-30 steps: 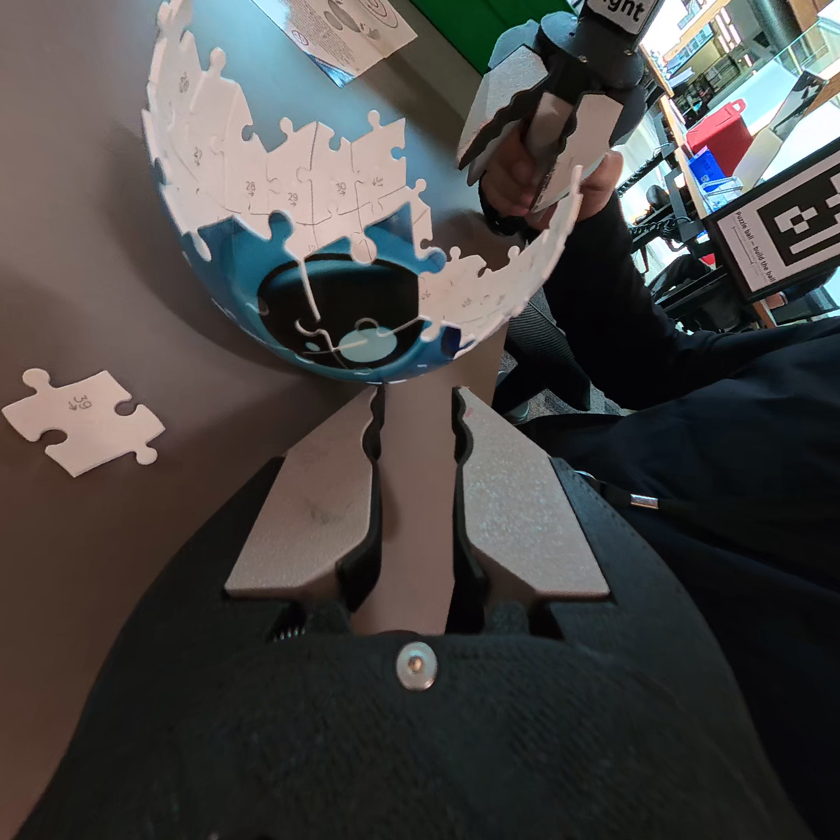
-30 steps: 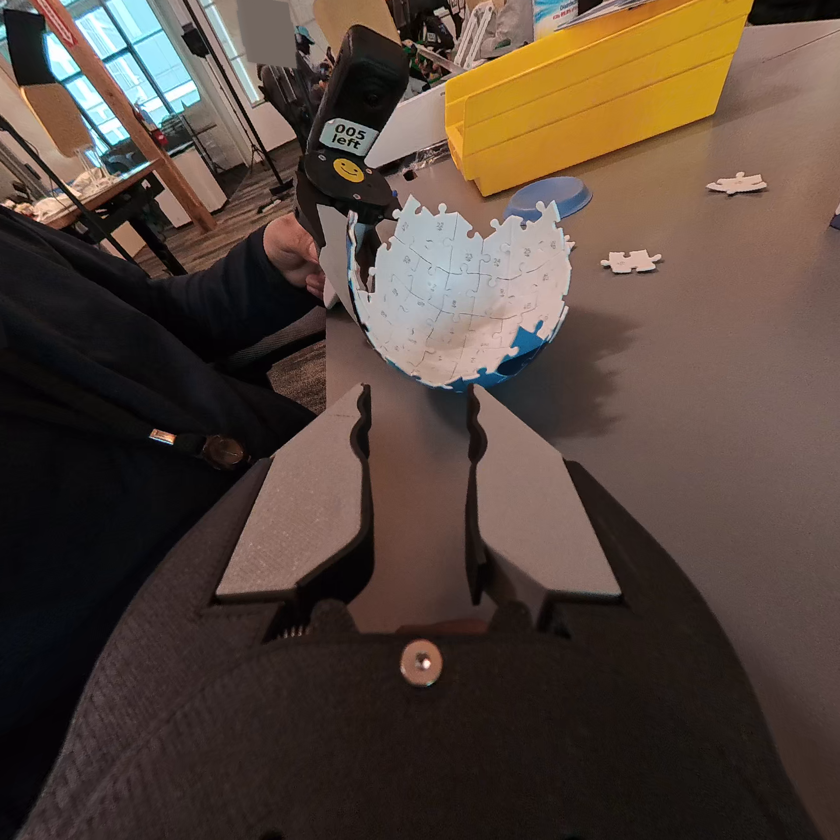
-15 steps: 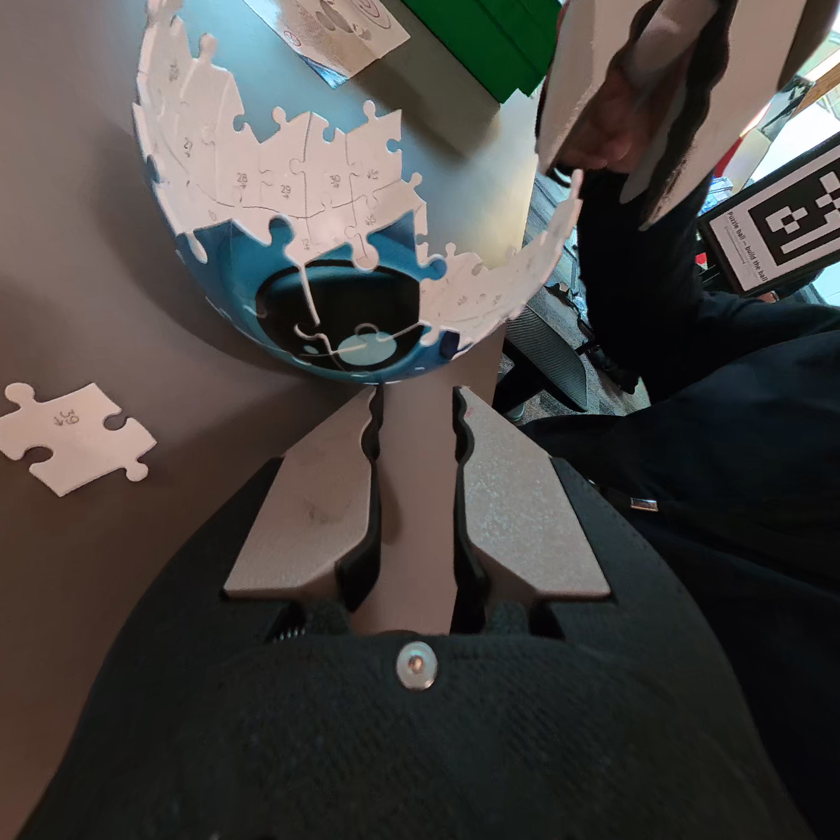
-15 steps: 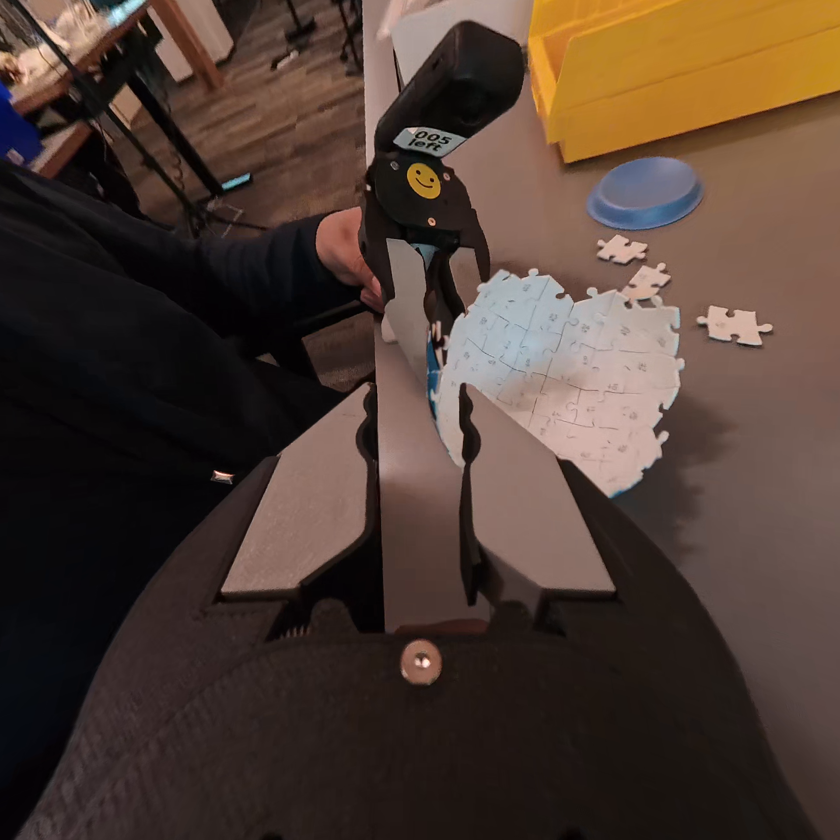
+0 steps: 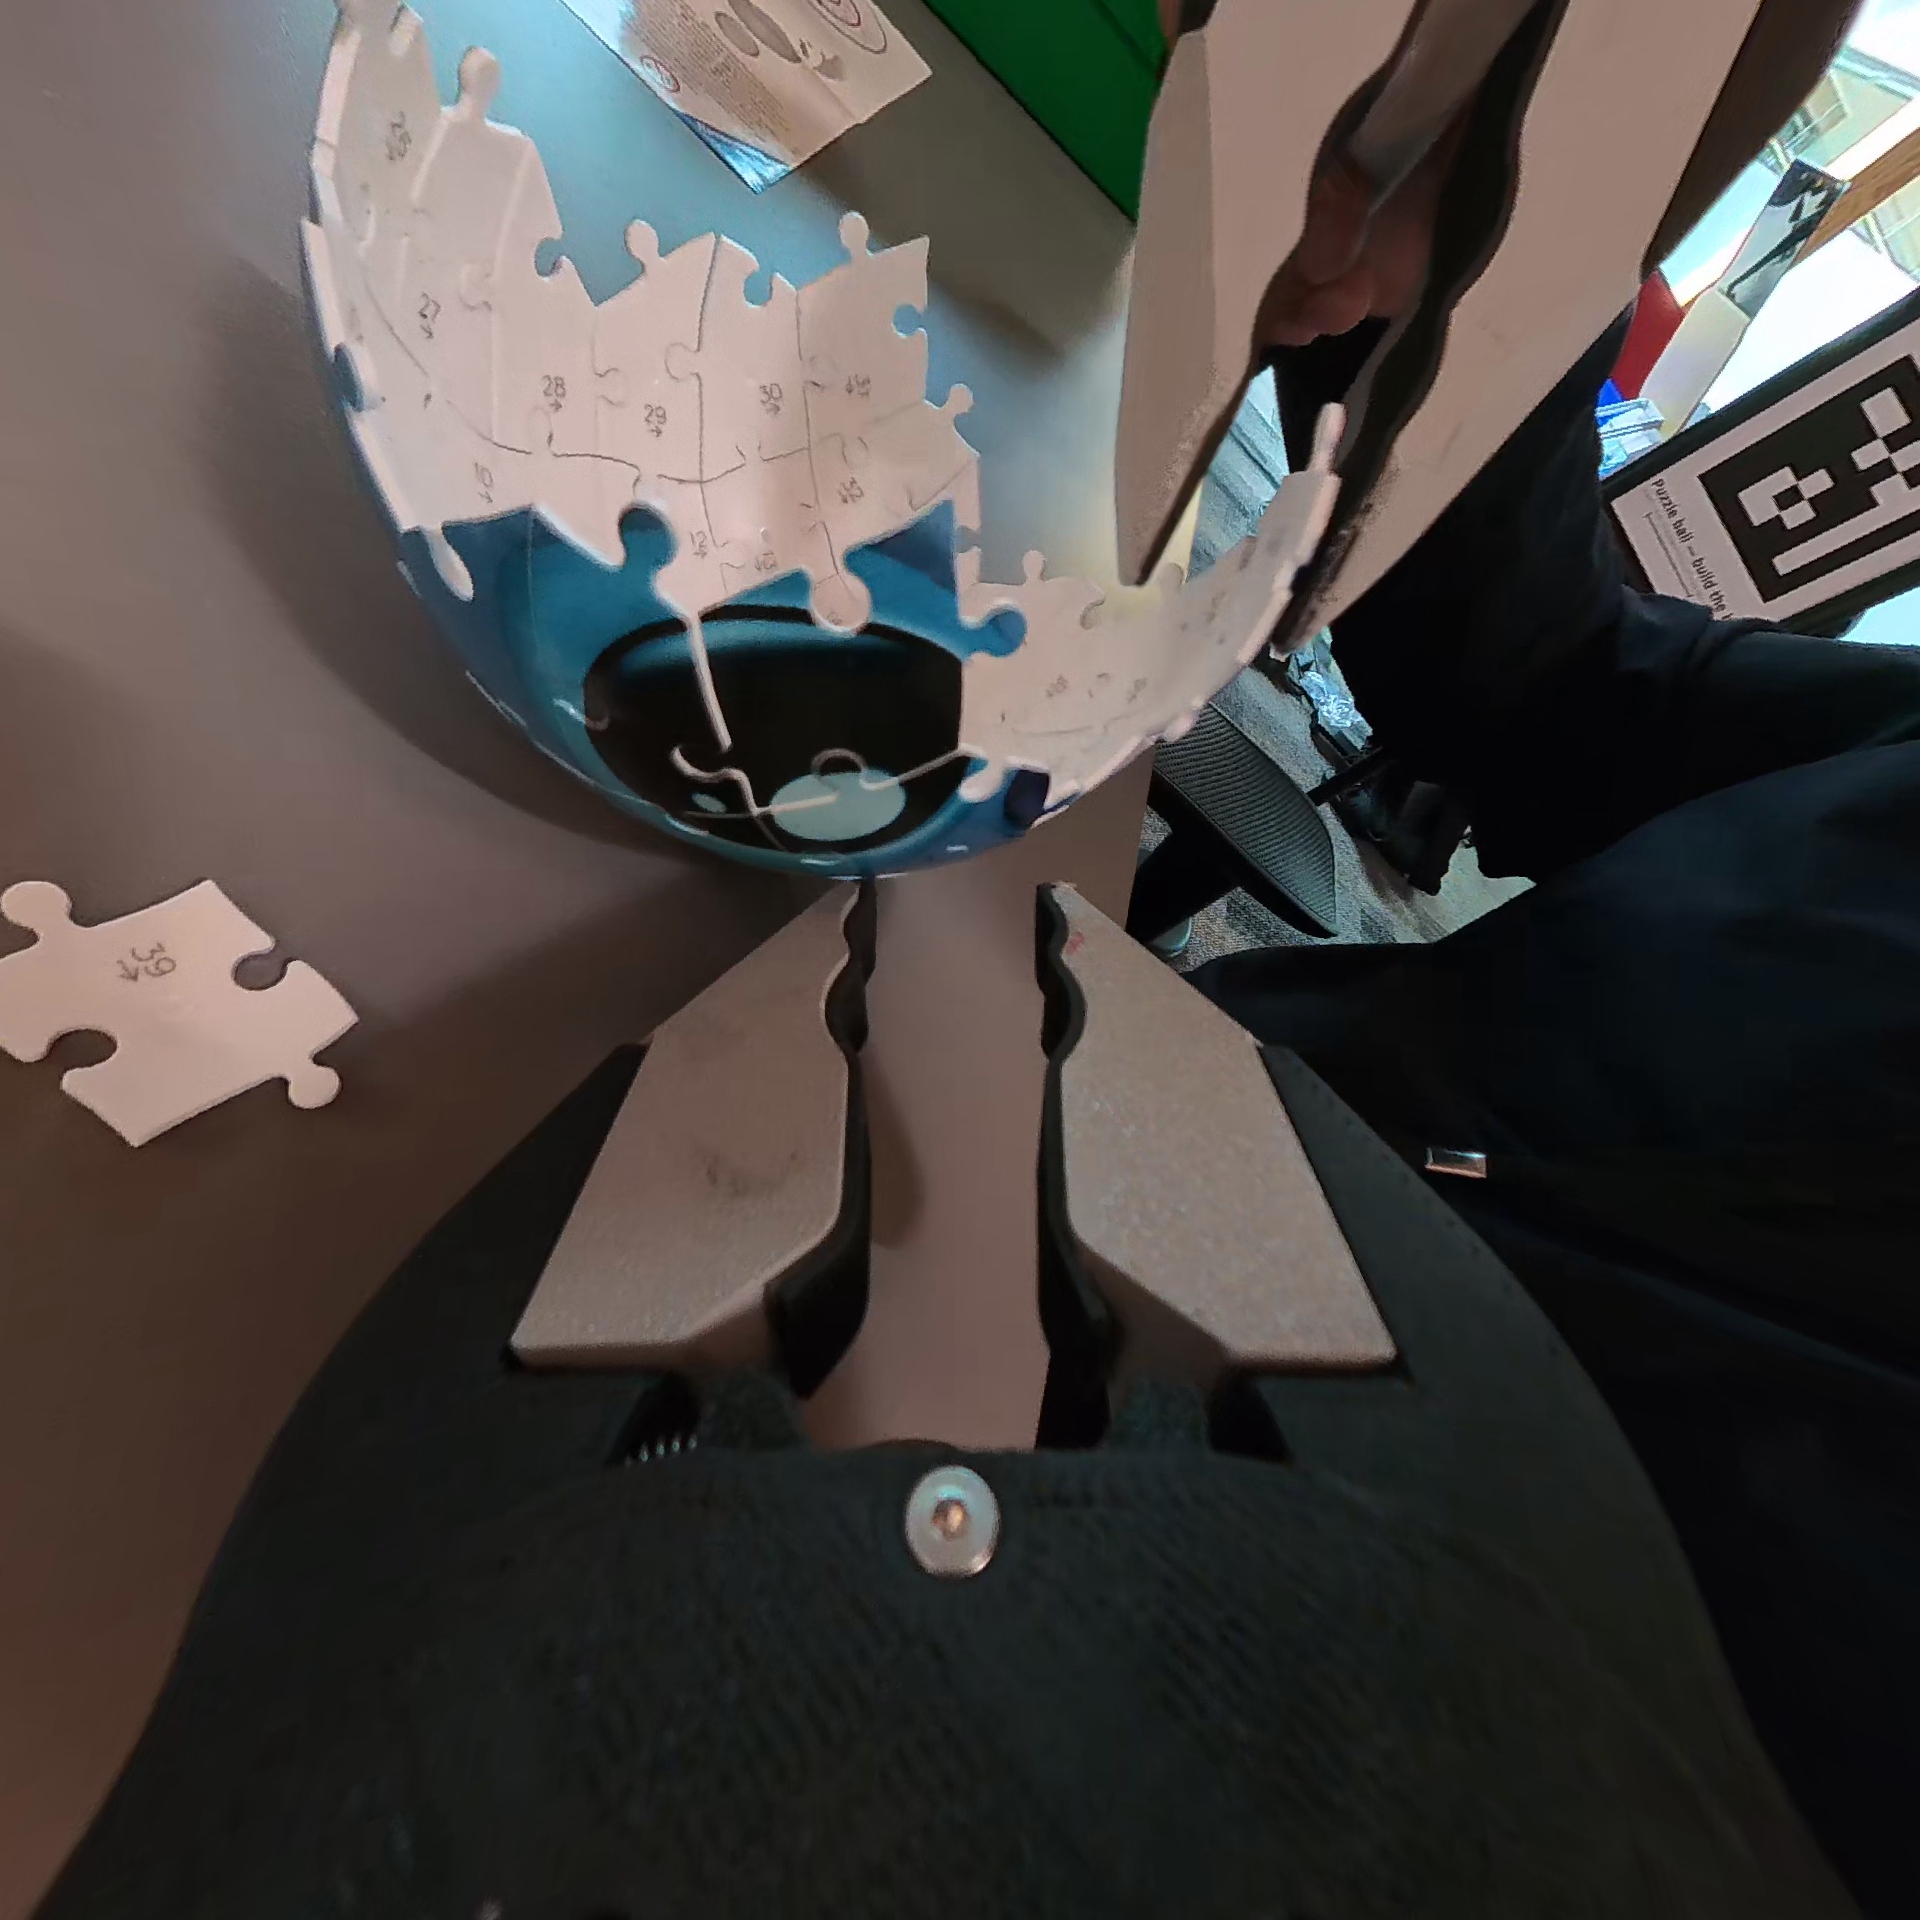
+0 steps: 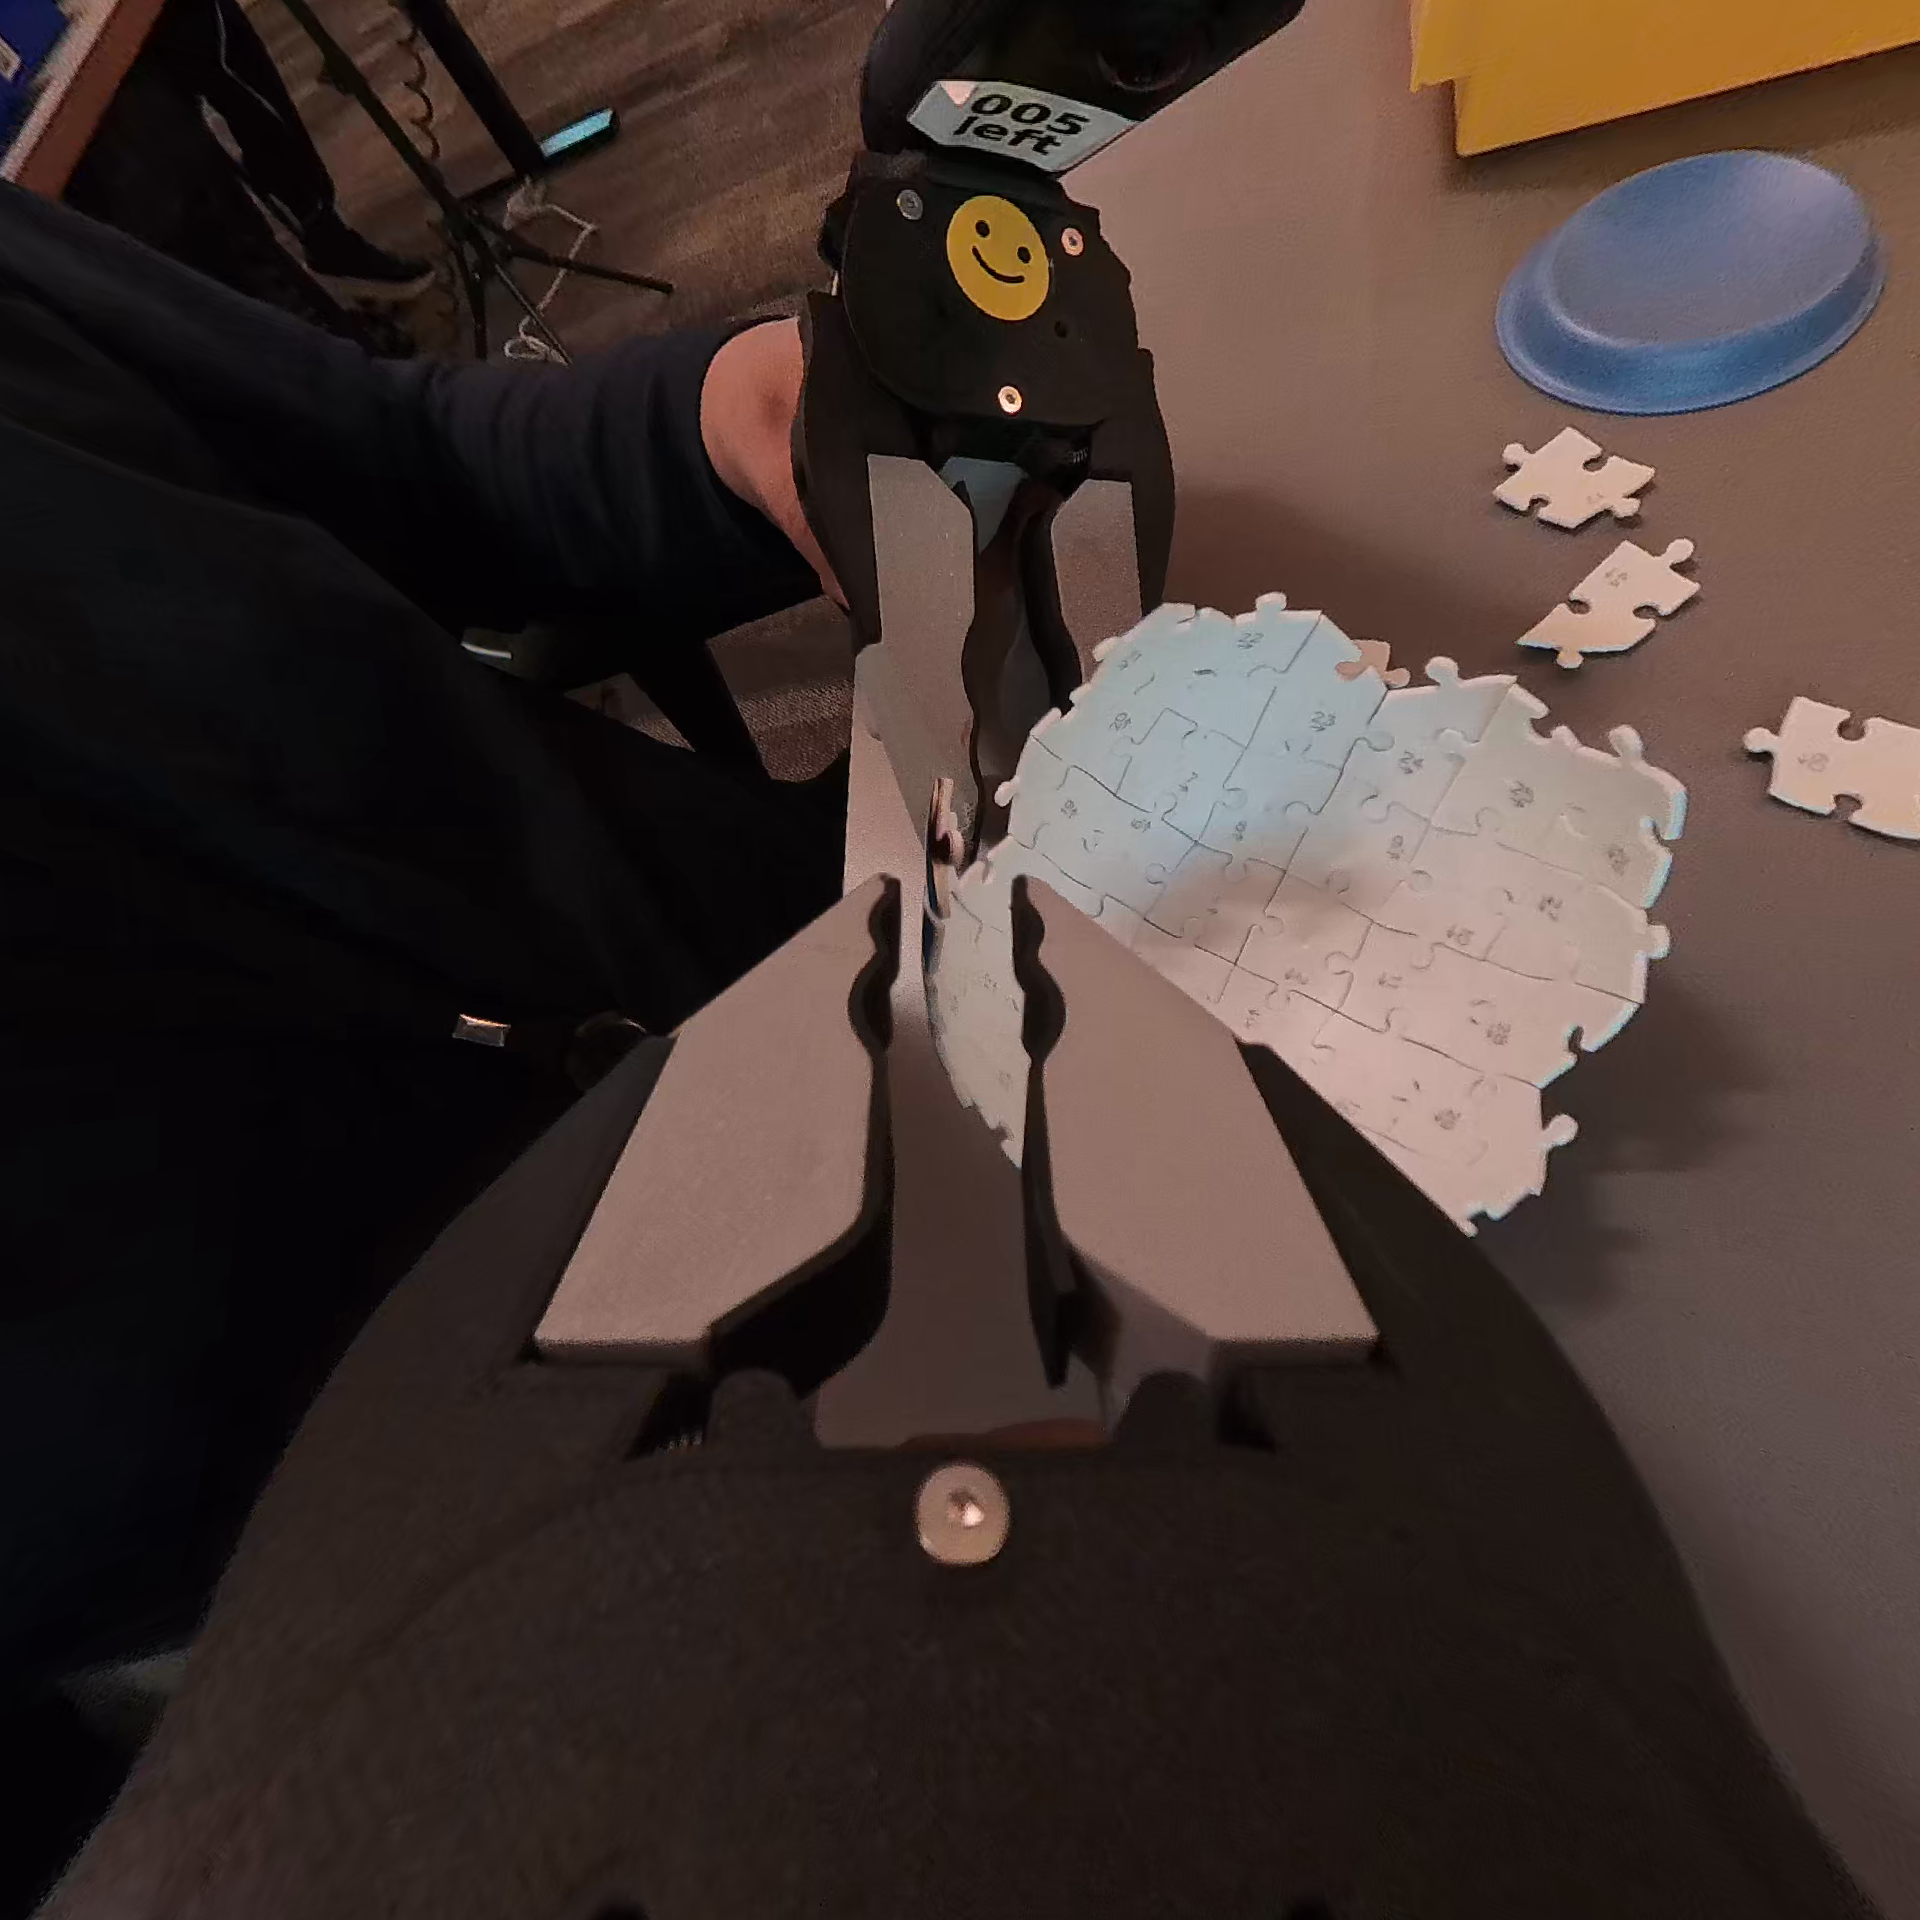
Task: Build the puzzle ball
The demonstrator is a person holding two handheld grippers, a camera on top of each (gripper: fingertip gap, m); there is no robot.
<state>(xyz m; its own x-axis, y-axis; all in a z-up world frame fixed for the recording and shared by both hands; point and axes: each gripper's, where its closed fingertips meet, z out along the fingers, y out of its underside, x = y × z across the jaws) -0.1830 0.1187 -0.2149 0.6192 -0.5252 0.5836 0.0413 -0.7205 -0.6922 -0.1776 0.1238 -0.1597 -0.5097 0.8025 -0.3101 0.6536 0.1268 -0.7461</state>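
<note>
The right gripper [image 5: 1236, 582] has dropped from above the table edge down onto the half-built ball [image 5: 665, 488]; its open fingers now straddle the near rim. The ball has tipped slightly. The left gripper [image 6: 961, 831] has drawn closer, open at the same rim.

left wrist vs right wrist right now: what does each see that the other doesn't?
Left wrist only: the shell's blue outer face, one loose piece beside it, a printed sheet, a green box.

Right wrist only: a blue dish, a yellow bin, three loose pieces.

Both: the half-built puzzle ball on the grey table, with the right tongs open astride its rim.
</note>
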